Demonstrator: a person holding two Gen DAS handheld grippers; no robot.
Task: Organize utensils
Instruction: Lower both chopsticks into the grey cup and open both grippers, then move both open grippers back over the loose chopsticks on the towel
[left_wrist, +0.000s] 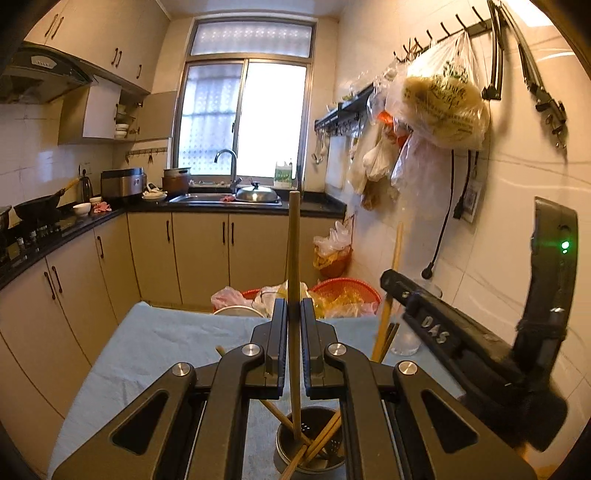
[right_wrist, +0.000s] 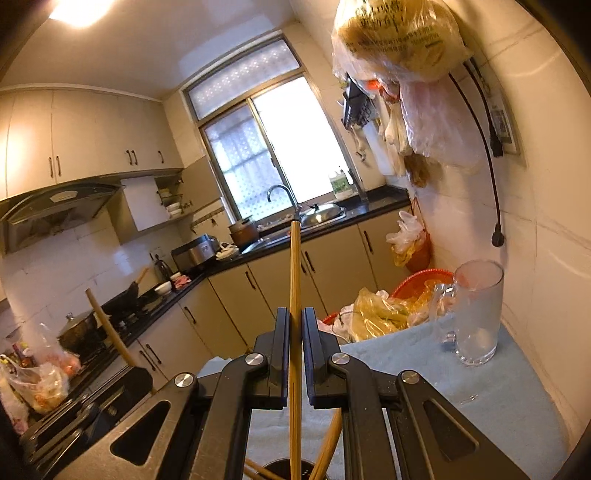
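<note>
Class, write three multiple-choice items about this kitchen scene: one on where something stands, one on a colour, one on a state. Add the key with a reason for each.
1. Where does the glass mug stand?
A. on the blue cloth by the wall
B. in the sink
C. on the stove

2. What colour is the cloth on the table?
A. red
B. light blue
C. black

3. What is the left tool doing?
A. open, empty
B. shut on a chopstick
C. shut on a spoon

Key: A, the mug sits on the cloth near the tiled wall; B, the cloth is pale blue; B, both jaws press a wooden chopstick.

"DAS" on the right gripper (left_wrist: 391, 286), bag print unreadable
</note>
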